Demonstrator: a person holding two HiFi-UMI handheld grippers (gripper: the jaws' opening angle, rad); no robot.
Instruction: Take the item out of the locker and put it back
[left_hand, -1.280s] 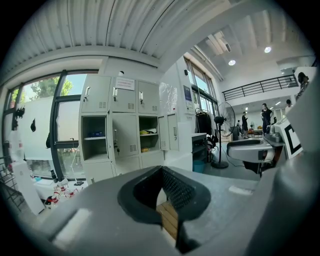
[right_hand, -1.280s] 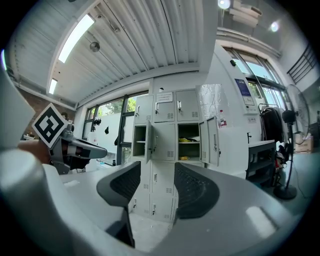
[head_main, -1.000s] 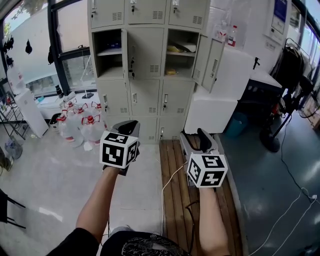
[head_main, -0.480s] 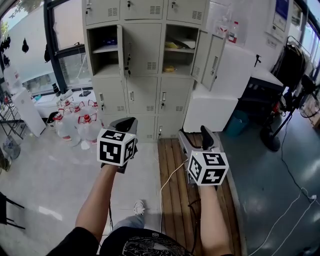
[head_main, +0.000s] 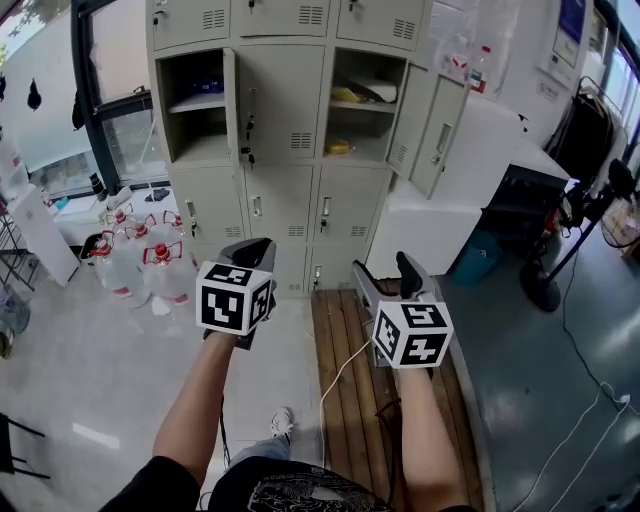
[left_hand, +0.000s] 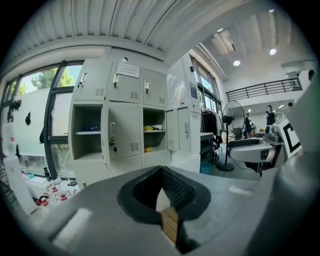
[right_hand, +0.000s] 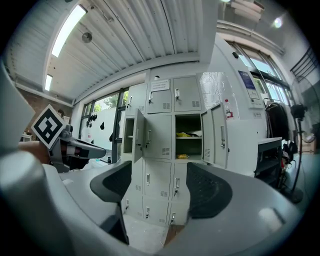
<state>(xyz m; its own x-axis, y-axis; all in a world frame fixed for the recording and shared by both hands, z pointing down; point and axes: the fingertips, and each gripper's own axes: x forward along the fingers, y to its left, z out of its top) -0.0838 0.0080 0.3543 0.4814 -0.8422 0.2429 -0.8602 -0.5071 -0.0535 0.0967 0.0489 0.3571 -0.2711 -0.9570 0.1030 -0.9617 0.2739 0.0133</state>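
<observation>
The grey locker bank (head_main: 290, 110) stands ahead with two doors open. The right open compartment holds a small yellow item (head_main: 340, 147) on its floor and a yellow-and-white item (head_main: 358, 93) on its shelf; the small yellow item (right_hand: 182, 156) also shows in the right gripper view. The left open compartment has something blue (head_main: 205, 86) on its shelf. My left gripper (head_main: 250, 248) is shut and empty, its pads meeting (left_hand: 162, 192). My right gripper (head_main: 385, 272) is open; its jaws have just been opening, with nothing between them (right_hand: 160, 187). Both are well short of the lockers.
The right compartment's door (head_main: 432, 135) swings out to the right. Water jugs (head_main: 150, 265) crowd the floor at left. A wooden board platform (head_main: 345, 400) with a white cable (head_main: 338, 368) lies below my right arm. A white cabinet (head_main: 430, 230) and a fan stand (head_main: 545, 285) are at right.
Both grippers and the head view have moved closer to the lockers, which now look larger. The right jaws stand wider apart than before. A shoe has come into view below.
</observation>
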